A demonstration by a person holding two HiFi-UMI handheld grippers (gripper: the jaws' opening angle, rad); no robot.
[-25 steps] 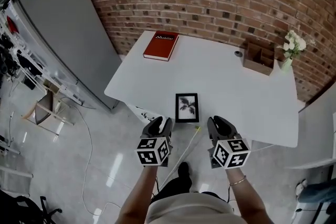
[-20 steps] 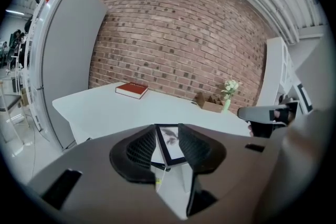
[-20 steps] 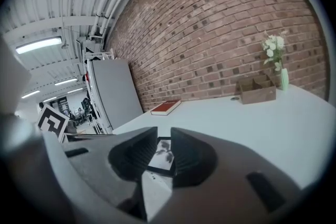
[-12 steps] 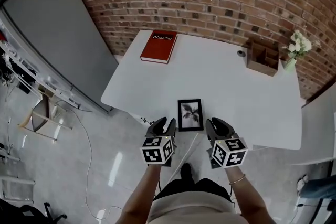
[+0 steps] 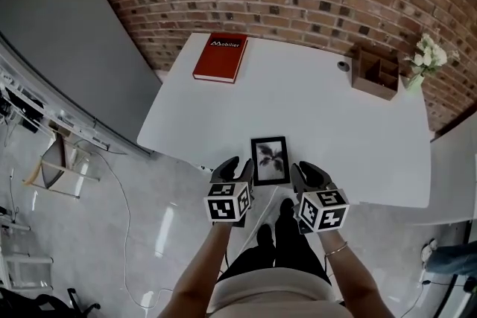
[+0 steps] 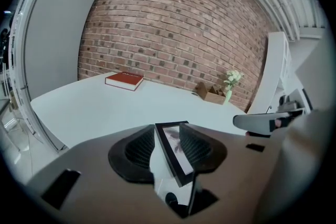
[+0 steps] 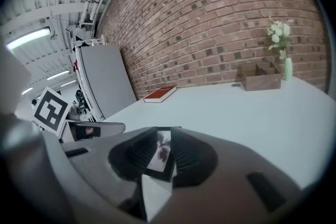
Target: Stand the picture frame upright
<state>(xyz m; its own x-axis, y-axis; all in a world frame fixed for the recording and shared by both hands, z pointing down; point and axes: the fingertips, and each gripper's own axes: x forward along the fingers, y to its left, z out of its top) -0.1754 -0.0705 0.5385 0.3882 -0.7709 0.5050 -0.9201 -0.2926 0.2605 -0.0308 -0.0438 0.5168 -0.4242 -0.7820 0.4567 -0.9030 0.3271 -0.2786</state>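
Picture frame (image 5: 270, 160): flat on counter (image 5: 358, 130) | your left gripper (image 5: 233, 167) beside it, jaws just opening wider, empty | right gripper (image 5: 307, 172) opposite, jaws apart, empty

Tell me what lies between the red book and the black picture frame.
Nothing: the head view shows only bare white tabletop between the red book and the black picture frame.

the head view is looking steeply down on the table (image 5: 335, 115); both gripper views are facing the brick wall (image 6: 173, 23) from its near edge, sharing the picture frame (image 5: 270, 159) close ahead.
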